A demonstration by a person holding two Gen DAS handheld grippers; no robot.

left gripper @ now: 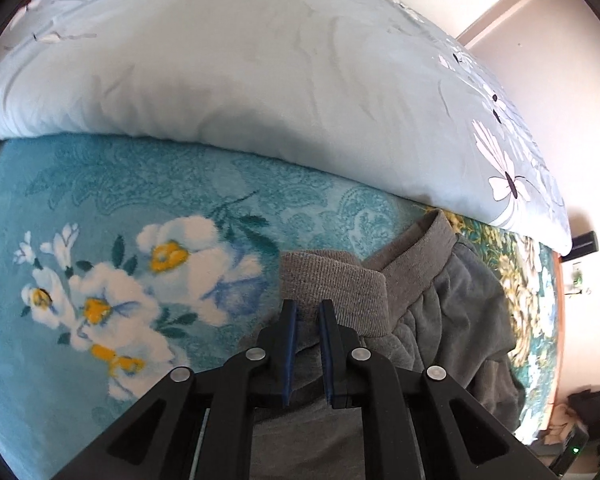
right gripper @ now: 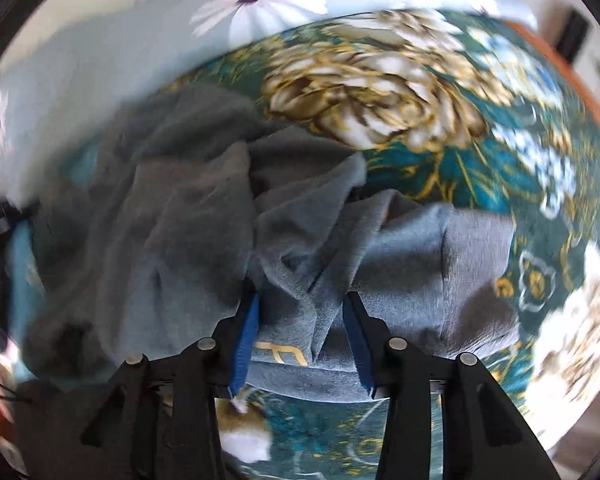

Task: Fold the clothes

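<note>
So far the grey garment [right gripper: 204, 216] lies crumpled and unfolded on the bed [left gripper: 100, 208], the left tool [left gripper: 308, 308] clamped on its ribbed band [left gripper: 332, 284], the right tool [right gripper: 300, 300] half-open around a fold.

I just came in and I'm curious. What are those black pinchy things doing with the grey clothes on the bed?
A person is folding a grey garment on the flowered blanket. The left hand-held gripper is pinched shut on the garment's ribbed waistband. The right hand-held gripper has a bunched fold of the grey fabric between its fingers, though the blurry picture does not show whether it is squeezing yet. A pale blue duvet lies behind.
</note>
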